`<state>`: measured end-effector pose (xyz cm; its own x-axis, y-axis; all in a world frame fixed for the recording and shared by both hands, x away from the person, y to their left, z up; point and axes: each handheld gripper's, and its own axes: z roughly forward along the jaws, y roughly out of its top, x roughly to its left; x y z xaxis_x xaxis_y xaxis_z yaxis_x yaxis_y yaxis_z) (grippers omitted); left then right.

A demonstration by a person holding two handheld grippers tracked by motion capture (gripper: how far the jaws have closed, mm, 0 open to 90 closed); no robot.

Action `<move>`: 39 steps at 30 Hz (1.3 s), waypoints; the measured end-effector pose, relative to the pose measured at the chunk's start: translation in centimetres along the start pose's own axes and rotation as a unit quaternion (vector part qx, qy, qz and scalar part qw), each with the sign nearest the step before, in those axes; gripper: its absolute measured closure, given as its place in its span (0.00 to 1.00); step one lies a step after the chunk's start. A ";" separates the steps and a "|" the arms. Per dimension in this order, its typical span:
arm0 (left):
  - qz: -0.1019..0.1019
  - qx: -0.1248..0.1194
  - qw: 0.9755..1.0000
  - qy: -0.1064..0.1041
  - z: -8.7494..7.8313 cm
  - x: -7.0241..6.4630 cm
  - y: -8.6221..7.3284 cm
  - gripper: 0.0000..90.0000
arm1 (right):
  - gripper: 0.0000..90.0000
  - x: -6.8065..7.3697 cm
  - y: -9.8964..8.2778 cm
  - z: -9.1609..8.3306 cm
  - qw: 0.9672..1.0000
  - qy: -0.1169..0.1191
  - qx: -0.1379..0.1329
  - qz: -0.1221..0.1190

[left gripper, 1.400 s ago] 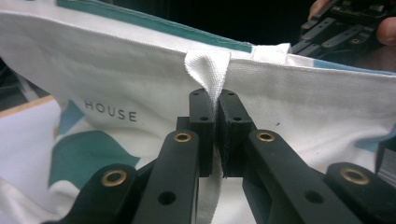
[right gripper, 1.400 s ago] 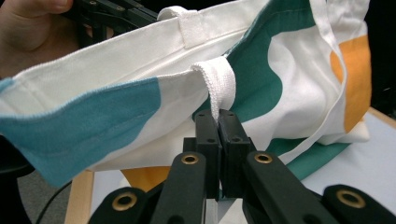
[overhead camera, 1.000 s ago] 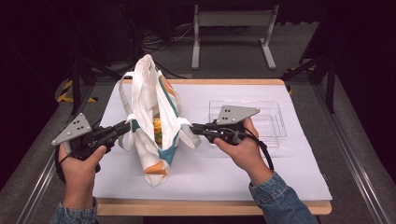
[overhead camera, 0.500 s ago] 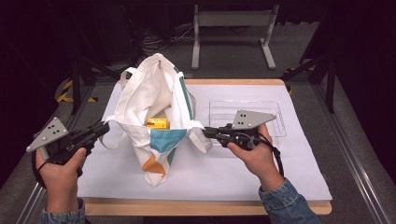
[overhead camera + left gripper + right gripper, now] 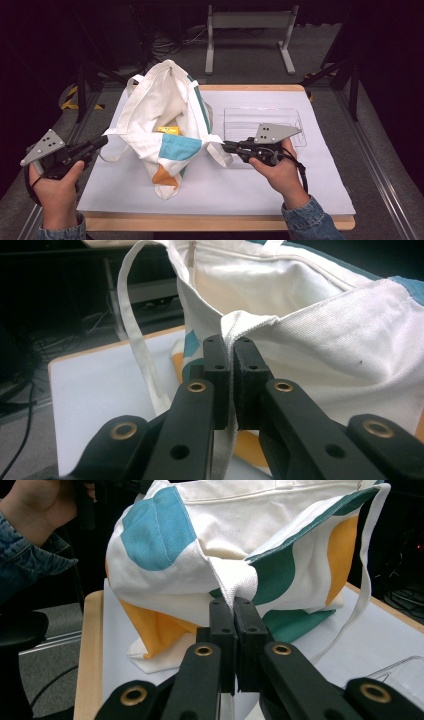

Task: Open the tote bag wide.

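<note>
A white cloth tote bag with teal and orange patches lies on the white table mat, its mouth pulled wide. My left gripper is shut on the bag's left rim where a strap joins. At the right rim, my right gripper is shut on the bag's cloth. A yellow item shows inside the open bag. A white strap hangs loose on the left gripper's side.
A clear plastic tray lies on the mat behind my right hand. The mat's front stretches bare to the wooden table edge. A metal stand and dark floor lie beyond the table.
Both hands have drawn apart, the left one leftward and the right one rightward. The bag's mouth, narrow a second ago, is now stretched open and the yellow item shows inside.
</note>
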<state>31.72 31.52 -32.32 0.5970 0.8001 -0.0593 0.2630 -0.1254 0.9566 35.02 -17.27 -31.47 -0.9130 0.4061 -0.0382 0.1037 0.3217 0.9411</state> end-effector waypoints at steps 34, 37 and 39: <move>-0.057 0.172 0.983 -0.036 4.0 2.6 -4.1 0.96 | 0.98 -2.1 -5.5 3.3 0.988 0.031 0.138 0.063; -0.068 0.164 0.983 -0.049 3.7 2.7 -4.0 0.96 | 0.98 -2.2 -5.7 3.4 0.988 0.033 0.138 0.060; -0.074 0.153 0.983 -0.065 3.3 2.8 -3.8 0.96 | 0.98 -2.3 -5.6 3.3 0.989 0.032 0.134 0.060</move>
<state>34.91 32.25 -37.07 0.6216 0.7433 -0.2473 0.5581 -0.1987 0.8057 37.81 -17.16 -37.79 -0.9099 0.4032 0.0978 0.3062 0.4935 0.8141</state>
